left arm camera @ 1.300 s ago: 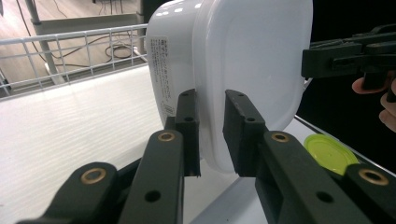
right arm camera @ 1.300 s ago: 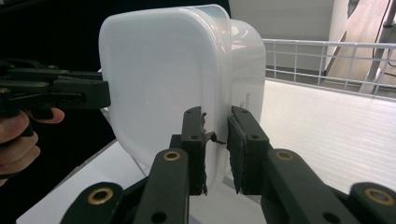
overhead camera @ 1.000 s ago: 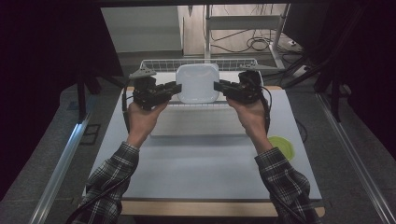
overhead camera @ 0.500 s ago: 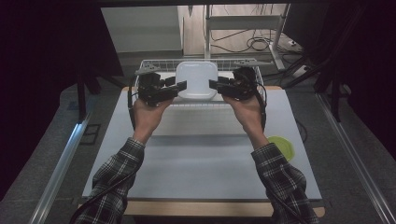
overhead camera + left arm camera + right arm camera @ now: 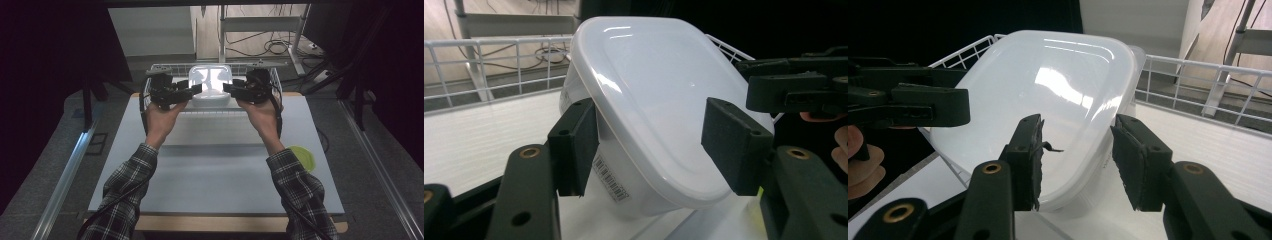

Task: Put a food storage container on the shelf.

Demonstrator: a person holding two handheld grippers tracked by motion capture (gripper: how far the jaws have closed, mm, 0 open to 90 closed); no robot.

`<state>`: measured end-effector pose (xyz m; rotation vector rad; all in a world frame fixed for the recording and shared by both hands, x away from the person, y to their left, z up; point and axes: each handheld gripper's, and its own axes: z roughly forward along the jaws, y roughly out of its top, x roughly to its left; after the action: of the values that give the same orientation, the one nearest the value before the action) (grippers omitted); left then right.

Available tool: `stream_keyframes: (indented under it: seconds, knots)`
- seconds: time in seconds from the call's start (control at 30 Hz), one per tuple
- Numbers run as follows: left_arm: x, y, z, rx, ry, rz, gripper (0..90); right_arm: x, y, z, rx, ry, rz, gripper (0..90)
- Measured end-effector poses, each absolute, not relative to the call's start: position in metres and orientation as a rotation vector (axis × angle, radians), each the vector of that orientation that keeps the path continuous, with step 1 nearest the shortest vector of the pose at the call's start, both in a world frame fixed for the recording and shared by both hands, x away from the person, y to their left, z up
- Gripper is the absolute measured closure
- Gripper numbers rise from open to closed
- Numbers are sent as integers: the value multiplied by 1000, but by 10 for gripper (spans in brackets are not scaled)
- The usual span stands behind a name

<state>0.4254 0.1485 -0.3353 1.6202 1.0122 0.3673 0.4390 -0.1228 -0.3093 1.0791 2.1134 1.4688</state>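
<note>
A white plastic container (image 5: 211, 85) with a glossy lid hangs tilted over the wire basket (image 5: 165, 68) at the table's far edge. My left gripper (image 5: 195, 90) meets its left side and my right gripper (image 5: 228, 90) its right side, so it sits between the two. In the left gripper view the container (image 5: 654, 100) lies just beyond the left gripper (image 5: 649, 145), whose jaws stand wide apart; a barcode label shows on its wall. In the right gripper view the lid's edge runs between the parted jaws of the right gripper (image 5: 1075, 155) on the container (image 5: 1048, 100).
The white wire basket (image 5: 499, 45) has a ribbed white floor and low grid walls (image 5: 1198, 70). A pale mat (image 5: 215, 170) covers the table, with a green disc (image 5: 302, 157) near its right edge. A metal shelf frame (image 5: 260, 25) and cables stand behind the table.
Both grippers have carried the container away from the person, from above the mat to over the wire basket. It now tilts more, and the arms reach farther out.
</note>
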Motion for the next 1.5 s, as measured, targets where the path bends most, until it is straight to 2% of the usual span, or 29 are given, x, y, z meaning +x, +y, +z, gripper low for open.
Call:
stream_keyframes:
  seconds: [0.27, 0.3, 0.43, 0.5, 0.53, 0.57, 0.6, 0.63, 0.67, 0.7, 0.73, 0.8, 1.03, 1.5]
  knots:
    - [435, 142, -330, 1662, 1031, 475, 362, 444, -121, -310, 1093, 2080, 1450, 539]
    - [434, 138, -327, 1680, 1034, 527, 361, 445, -121, -310, 1098, 2073, 1450, 539]
    - [426, 139, -323, 1668, 994, 553, 382, 440, -122, -309, 1076, 2070, 1460, 555]
    - [412, 144, -323, 1651, 955, 529, 441, 430, -126, -307, 1042, 2077, 1500, 625]
    - [412, 144, -323, 1651, 955, 529, 478, 430, -126, -307, 1042, 2077, 1500, 625]
    - [406, 146, -323, 1650, 944, 531, 478, 425, -128, -307, 1029, 2081, 1508, 661]
    - [395, 150, -327, 1651, 917, 517, 595, 413, -130, -309, 986, 2090, 1500, 756]
    - [395, 150, -327, 1651, 917, 517, 641, 413, -130, -309, 986, 2090, 1500, 756]
    - [387, 153, -333, 1660, 896, 494, 709, 404, -130, -313, 948, 2117, 1473, 826]
    - [387, 153, -333, 1660, 896, 494, 762, 404, -130, -313, 948, 2117, 1473, 826]
    - [385, 153, -337, 1668, 886, 477, 762, 402, -129, -316, 935, 2130, 1463, 844]
    - [385, 152, -345, 1704, 873, 438, 875, 401, -123, -328, 903, 2183, 1391, 881]
    - [398, 141, -353, 1761, 880, 447, 894, 412, -117, -338, 927, 2202, 1371, 888]
    - [408, 136, -358, 1753, 902, 431, 840, 429, -123, -339, 1023, 2156, 1404, 885]
